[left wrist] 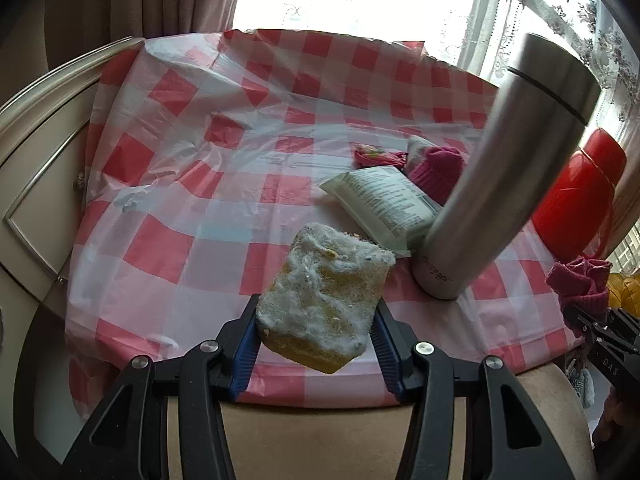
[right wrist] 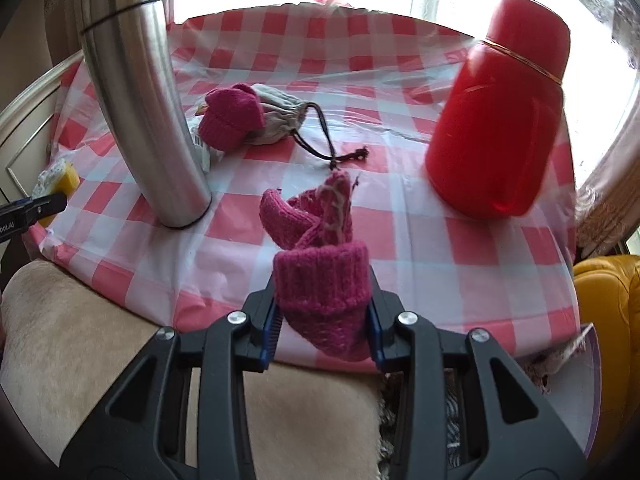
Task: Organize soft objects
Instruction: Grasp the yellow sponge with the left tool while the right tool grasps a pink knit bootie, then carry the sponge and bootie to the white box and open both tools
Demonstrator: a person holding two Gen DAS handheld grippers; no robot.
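Gripping the yellow sponge (left wrist: 326, 296) in the left gripper (left wrist: 316, 344) and a pink knitted sock (right wrist: 322, 280) in the right gripper (right wrist: 324, 320), both jaws clamped on their loads above the table's near edge, I would carry each to the soft pile behind the steel flask (right wrist: 136, 100); the checked tablecloth (left wrist: 200, 184) offers open room leftward, while the red flask (right wrist: 500, 112) crowds the right.

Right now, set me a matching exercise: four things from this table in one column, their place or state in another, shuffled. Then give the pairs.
1. sponge
2. pink knit sock
3. steel flask
4. drawstring pouch

A. stands upright on the cloth
B. clamped in the left gripper
C. lies on the cloth, cord trailing
D. clamped in the right gripper

Pairs: 1-B, 2-D, 3-A, 4-C
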